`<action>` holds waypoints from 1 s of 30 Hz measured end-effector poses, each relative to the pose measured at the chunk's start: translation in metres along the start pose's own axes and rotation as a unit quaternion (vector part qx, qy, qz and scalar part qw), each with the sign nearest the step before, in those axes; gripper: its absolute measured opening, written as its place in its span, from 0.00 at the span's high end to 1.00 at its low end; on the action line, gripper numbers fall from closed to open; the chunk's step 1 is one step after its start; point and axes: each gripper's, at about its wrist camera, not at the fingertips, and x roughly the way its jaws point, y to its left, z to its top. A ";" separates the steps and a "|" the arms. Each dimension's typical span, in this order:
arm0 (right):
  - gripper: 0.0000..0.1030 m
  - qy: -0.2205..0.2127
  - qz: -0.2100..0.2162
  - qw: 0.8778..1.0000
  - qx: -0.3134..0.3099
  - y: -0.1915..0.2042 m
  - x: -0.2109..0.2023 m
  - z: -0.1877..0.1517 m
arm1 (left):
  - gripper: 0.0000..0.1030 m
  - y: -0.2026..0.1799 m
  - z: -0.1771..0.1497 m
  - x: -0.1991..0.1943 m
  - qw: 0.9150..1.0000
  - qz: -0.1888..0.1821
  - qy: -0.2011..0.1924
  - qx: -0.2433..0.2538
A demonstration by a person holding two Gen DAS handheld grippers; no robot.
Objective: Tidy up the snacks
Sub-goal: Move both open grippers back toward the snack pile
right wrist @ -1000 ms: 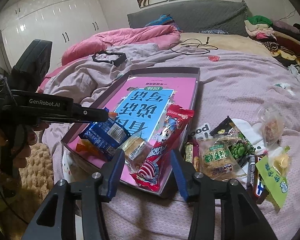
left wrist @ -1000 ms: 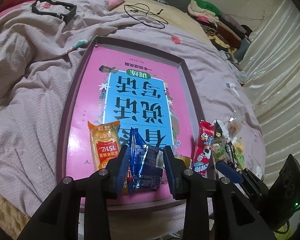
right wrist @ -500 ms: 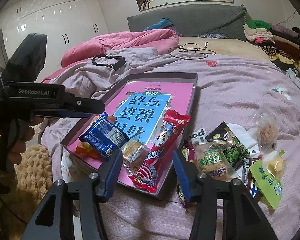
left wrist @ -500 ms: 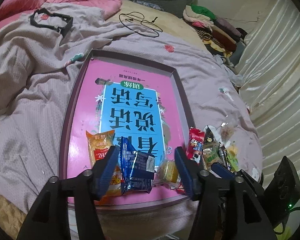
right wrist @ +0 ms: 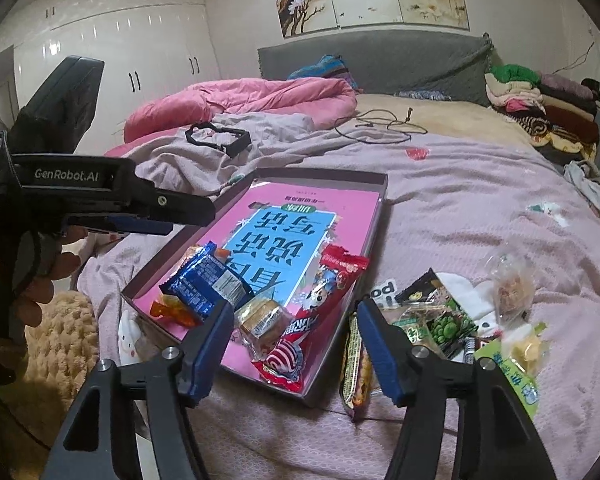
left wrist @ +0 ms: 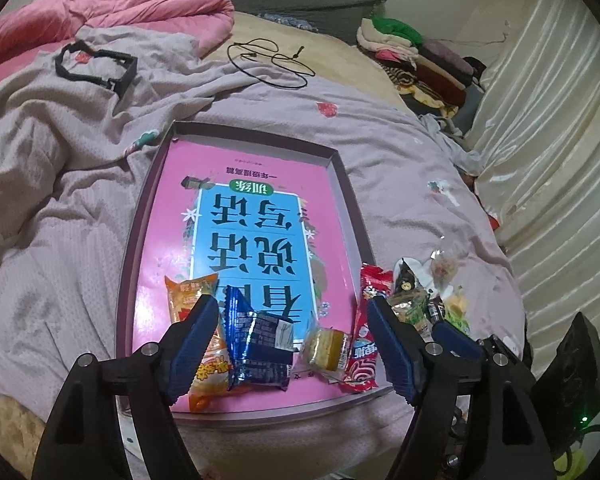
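A shallow mauve box tray (left wrist: 346, 184) (right wrist: 382, 216) lined with a pink and blue book lies on the bed. At its near end lie an orange packet (left wrist: 190, 300), a blue packet (left wrist: 256, 344) (right wrist: 204, 284), a small clear-wrapped cake (left wrist: 326, 346) (right wrist: 262, 318) and a red packet (left wrist: 366, 344) (right wrist: 320, 304). My left gripper (left wrist: 292, 344) is open and empty, raised above these snacks. My right gripper (right wrist: 296, 348) is open and empty over the tray's near corner. A pile of loose snacks (right wrist: 448, 320) (left wrist: 424, 300) lies on the blanket right of the tray.
The bed has a rumpled lilac blanket (left wrist: 60, 168), a pink duvet (right wrist: 252, 100), a black frame (left wrist: 96, 66) and a black cable (left wrist: 268, 60). Folded clothes (right wrist: 540, 100) are stacked at the far right. A beige rug (right wrist: 60, 340) lies beside the bed.
My left gripper opened, let go of the blue packet and pulled back and up; the packet now lies in the tray. My right gripper has drawn back slightly.
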 end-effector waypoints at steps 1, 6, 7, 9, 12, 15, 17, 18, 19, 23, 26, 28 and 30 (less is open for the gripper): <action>0.35 -0.002 -0.003 1.000 -0.002 0.000 -0.001 0.000 | 0.24 -0.002 0.000 0.000 1.000 0.000 -0.001 0.003; 0.31 -0.017 -0.015 1.000 -0.003 -0.002 -0.008 0.003 | 0.24 -0.013 0.000 -0.004 1.000 0.002 -0.004 0.021; 0.31 -0.018 -0.017 1.000 0.001 -0.004 -0.009 0.003 | 0.24 -0.015 -0.001 -0.004 1.000 0.002 -0.004 0.023; 0.31 -0.020 -0.021 1.000 0.011 -0.009 -0.011 0.004 | 0.24 -0.018 -0.001 -0.004 1.000 0.000 -0.003 0.025; 0.31 -0.026 -0.027 0.999 0.021 -0.016 -0.015 0.005 | 0.24 -0.023 -0.003 -0.003 1.000 -0.002 0.000 0.029; 0.31 -0.033 -0.032 0.999 0.024 -0.020 -0.019 0.006 | 0.24 -0.027 -0.004 -0.002 0.999 -0.003 0.002 0.035; 0.31 -0.037 -0.034 0.998 0.025 -0.022 -0.021 0.007 | 0.24 -0.031 -0.005 -0.003 0.999 -0.003 0.003 0.039; 0.31 -0.039 -0.035 0.998 0.026 -0.023 -0.023 0.007 | 0.24 -0.031 -0.005 -0.003 0.999 -0.004 0.002 0.040; 0.31 -0.040 -0.035 0.998 0.028 -0.024 -0.024 0.007 | 0.24 -0.033 -0.005 -0.003 0.999 -0.004 0.002 0.041; 0.30 -0.045 -0.039 0.998 0.033 -0.029 -0.029 0.007 | 0.24 -0.036 -0.005 -0.005 0.999 -0.005 0.001 0.043; 0.29 -0.049 -0.046 0.997 0.034 -0.032 -0.032 0.007 | 0.24 -0.039 -0.006 -0.006 0.999 -0.006 0.001 0.046; 0.29 -0.050 -0.050 0.997 0.036 -0.036 -0.034 0.007 | 0.24 -0.042 -0.006 -0.007 0.999 -0.007 0.001 0.049; 0.29 -0.052 -0.054 0.996 0.039 -0.039 -0.037 0.007 | 0.24 -0.046 -0.007 -0.008 0.999 -0.009 0.001 0.053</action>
